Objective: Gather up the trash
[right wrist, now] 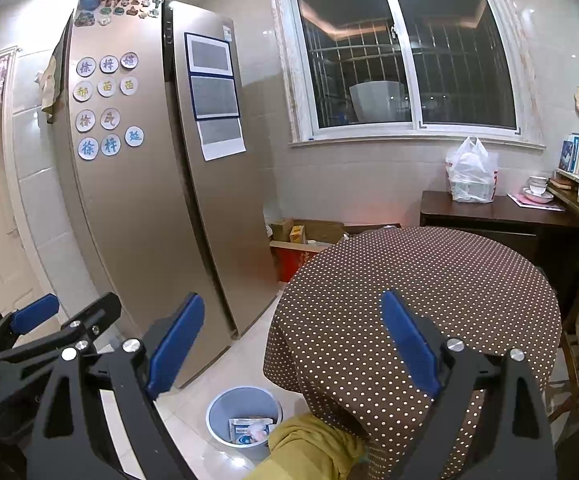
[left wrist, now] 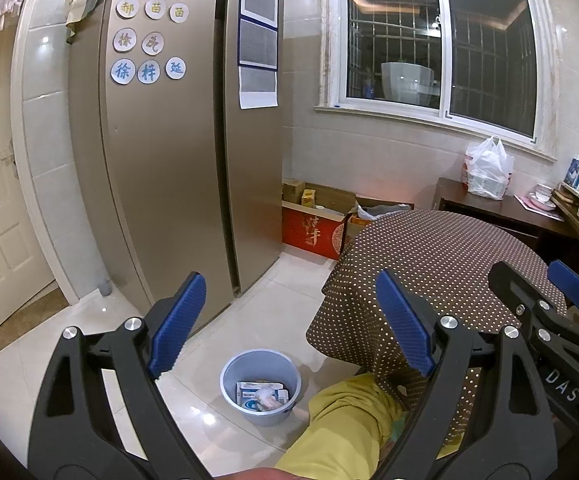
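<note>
Room: tiled kitchen corner. Tall bronze two-door fridge fills the left, round character magnets and printed sheets stuck to its doors. Barred window on the far wall, dark outside.

Round table under a brown white-dotted cloth, centre-right, near; nothing lying on its visible top. Dark wooden sideboard behind it, far right, carrying a knotted white plastic bag and a stack of bowls. Cardboard boxes, one red, on the floor between fridge and sideboard.

Person: one leg in yellow-green trousers shows at the bottom edge, knee just under the cloth's hem.

Left gripper: jaws released, spread wide, nothing between the blue pads. It hangs over the floor between fridge and table. Right gripper: likewise released and empty, over the table's near-left edge. The two tools sit side by side; each shows in the other's view.

Task item: grey-blue bin on the floor, near, just left of the knee and right of the fridge's base. Trash inside it: white-and-blue cartons and a crumpled pale scrap at the bottom.
</note>
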`<state>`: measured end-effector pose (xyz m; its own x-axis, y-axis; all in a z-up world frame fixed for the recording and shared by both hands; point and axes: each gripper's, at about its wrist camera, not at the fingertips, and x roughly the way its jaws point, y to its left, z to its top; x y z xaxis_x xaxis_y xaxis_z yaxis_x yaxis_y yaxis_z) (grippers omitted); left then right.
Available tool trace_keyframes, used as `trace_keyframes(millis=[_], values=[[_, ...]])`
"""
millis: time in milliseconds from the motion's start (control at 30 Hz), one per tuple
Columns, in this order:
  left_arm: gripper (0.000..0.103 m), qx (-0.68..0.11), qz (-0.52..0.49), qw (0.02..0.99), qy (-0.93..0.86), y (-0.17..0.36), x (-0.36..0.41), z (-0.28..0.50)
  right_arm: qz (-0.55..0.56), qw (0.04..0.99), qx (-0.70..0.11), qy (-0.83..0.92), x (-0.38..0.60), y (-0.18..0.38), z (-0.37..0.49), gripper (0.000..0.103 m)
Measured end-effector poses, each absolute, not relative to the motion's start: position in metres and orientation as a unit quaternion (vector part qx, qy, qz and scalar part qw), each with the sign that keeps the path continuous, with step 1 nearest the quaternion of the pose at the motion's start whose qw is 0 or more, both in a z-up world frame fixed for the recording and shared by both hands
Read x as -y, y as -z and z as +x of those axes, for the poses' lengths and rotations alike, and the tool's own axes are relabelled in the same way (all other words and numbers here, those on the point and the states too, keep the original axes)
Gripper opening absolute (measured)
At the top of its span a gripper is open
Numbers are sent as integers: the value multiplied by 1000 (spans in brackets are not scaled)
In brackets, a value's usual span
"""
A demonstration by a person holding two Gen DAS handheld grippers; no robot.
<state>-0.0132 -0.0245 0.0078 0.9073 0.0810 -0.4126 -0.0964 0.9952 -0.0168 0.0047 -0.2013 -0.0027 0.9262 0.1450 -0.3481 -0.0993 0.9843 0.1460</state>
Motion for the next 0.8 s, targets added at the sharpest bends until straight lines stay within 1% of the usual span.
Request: trace_keyframes(millis=[800], values=[[87,-219,-25,975,-42,-3,26,-10,73,976,-194,-66,207,10,10,89]])
